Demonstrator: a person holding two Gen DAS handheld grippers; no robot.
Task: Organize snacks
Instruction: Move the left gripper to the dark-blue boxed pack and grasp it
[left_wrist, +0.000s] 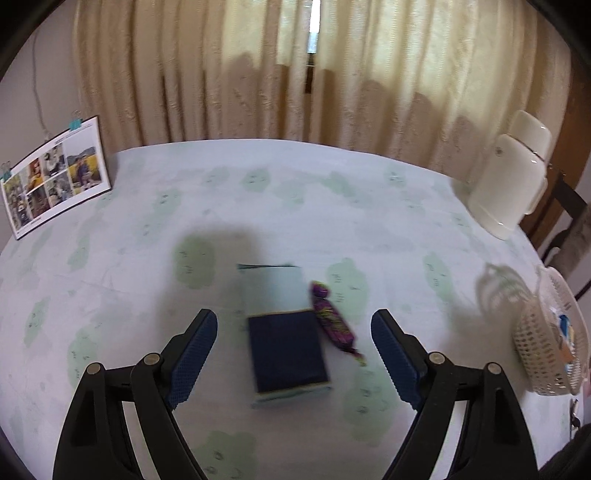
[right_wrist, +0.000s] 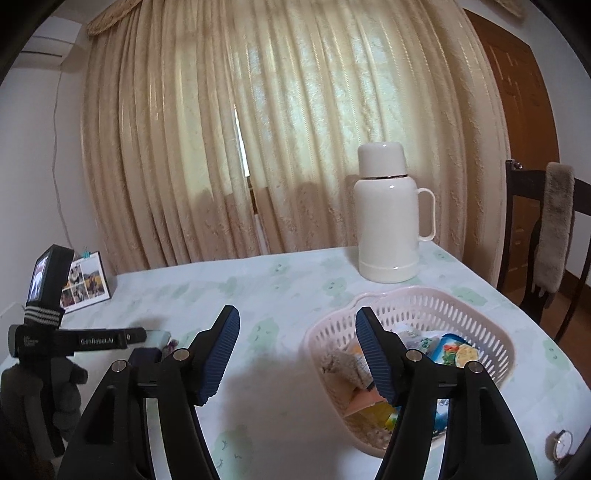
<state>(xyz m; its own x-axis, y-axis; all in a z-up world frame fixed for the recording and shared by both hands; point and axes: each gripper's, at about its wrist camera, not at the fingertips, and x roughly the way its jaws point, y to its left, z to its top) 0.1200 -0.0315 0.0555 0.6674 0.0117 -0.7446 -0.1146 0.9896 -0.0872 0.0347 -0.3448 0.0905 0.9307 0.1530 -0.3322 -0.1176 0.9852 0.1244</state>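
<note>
The main risk sits right under the left gripper (left_wrist: 293, 343): the dark box (left_wrist: 288, 354) lies flat on the table (left_wrist: 258, 206) with the purple candy (left_wrist: 332, 321) just beside its right edge, perhaps touching it, so a pad coming down on that side could land on the candy, pinch both at once, or flick the candy away across the smooth cloth. The box is also low and flat, and the pads (left_wrist: 195, 354) straddle it with spare room on each side; if they close without first reaching the cloth, they may skate over the top edge or tip the box rather than seize it. The picture is blurred around the box, so exactly how the candy meets it I cannot tell. A longer carry follows too, since the basket (left_wrist: 543, 350) stands well apart at the table's right edge, and a weak grip could drop the box on the way. The left gripper points steeply down at the table, jaws wide and empty, the box centred between them but not touched. The right gripper (right_wrist: 295, 350) points nearly level across the table toward the flask (right_wrist: 388, 214), jaws moderately open with nothing in them, its right finger in front of the basket's near rim, where wrapped snacks (right_wrist: 458, 352) already lie.
</note>
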